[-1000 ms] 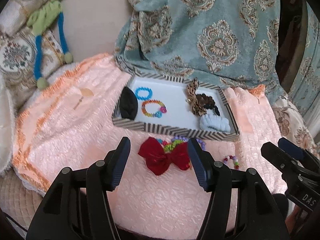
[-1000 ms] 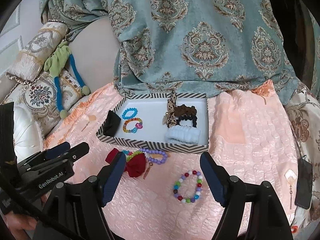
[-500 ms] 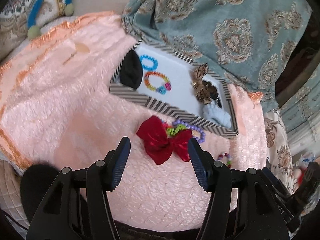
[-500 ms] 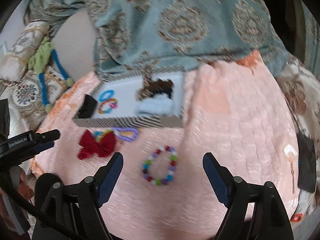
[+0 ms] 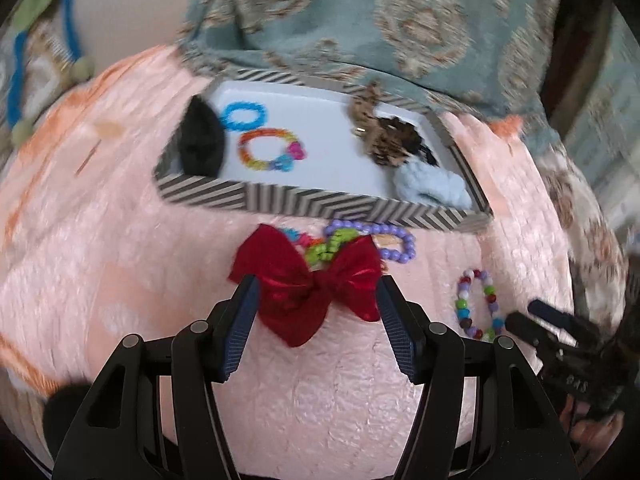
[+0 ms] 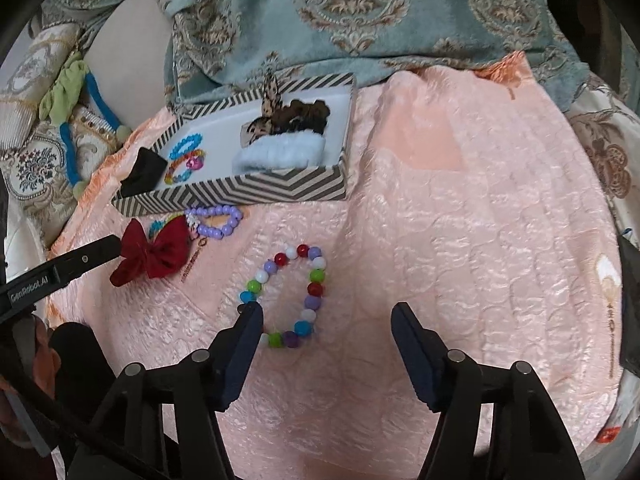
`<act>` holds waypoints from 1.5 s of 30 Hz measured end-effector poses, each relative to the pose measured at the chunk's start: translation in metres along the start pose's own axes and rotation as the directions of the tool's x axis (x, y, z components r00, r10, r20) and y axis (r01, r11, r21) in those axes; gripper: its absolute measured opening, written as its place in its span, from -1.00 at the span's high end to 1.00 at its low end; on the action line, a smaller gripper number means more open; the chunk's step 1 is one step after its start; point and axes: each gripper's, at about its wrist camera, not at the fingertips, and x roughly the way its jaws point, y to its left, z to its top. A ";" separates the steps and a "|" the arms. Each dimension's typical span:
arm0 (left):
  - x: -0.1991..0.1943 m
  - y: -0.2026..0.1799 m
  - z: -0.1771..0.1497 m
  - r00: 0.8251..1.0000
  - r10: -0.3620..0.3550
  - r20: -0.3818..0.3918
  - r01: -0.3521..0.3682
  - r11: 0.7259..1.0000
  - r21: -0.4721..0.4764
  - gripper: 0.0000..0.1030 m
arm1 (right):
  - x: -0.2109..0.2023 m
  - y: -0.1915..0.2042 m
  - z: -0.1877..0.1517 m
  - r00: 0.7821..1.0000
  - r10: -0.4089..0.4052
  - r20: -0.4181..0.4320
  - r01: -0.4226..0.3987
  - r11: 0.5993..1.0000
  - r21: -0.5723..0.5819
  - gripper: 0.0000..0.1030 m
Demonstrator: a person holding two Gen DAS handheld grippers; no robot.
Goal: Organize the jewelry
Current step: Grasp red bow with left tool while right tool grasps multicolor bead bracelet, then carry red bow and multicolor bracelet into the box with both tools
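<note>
A red bow (image 5: 312, 284) lies on the pink cloth; my open left gripper (image 5: 316, 296) straddles it, one finger at each side. It also shows in the right wrist view (image 6: 154, 252). A multicoloured bead bracelet (image 6: 312, 290) lies on the cloth; my open right gripper (image 6: 326, 322) is over its near end, the left finger touching its left side. A purple bead bracelet (image 5: 394, 240) and small green and blue bands (image 5: 330, 246) lie just in front of the striped box (image 5: 304, 200). The box holds bracelets and scrunchies.
A teal patterned cloth (image 6: 360, 12) hangs behind the box. Cushions with a green and blue cord (image 6: 72, 100) lie at the left. A dark phone-like object (image 6: 630, 300) and an earring (image 6: 608, 280) lie at the right edge of the pink cloth (image 6: 480, 220).
Both grippers have moved forward and down. The left now straddles the red bow; the right has closed in on the multicoloured bracelet. Nothing has been taken hold of.
</note>
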 end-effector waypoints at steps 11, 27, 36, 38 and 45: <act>0.036 -0.015 0.002 0.999 0.020 -0.049 -0.003 0.943 0.331 -0.18 | 0.028 0.010 0.010 1.000 -0.012 -0.026 0.010 0.998 -0.058 0.00; 0.030 0.001 0.006 0.996 -0.064 -0.066 0.078 0.971 0.226 0.61 | 0.015 0.005 0.018 0.999 0.006 0.039 -0.004 0.998 -0.061 0.87; -0.012 -0.001 0.011 0.996 -0.093 0.013 0.089 0.976 0.200 0.61 | -0.021 0.020 0.031 0.993 0.063 0.098 -0.054 0.994 -0.093 0.93; -0.018 0.000 0.011 0.995 -0.097 0.024 0.091 0.977 0.192 0.61 | -0.013 0.016 0.032 0.995 0.079 0.057 -0.075 0.995 -0.065 0.82; -0.025 0.000 0.007 0.994 -0.103 0.033 0.096 0.980 0.177 0.61 | 0.037 0.013 0.024 0.999 -0.013 -0.046 0.008 0.994 -0.108 0.44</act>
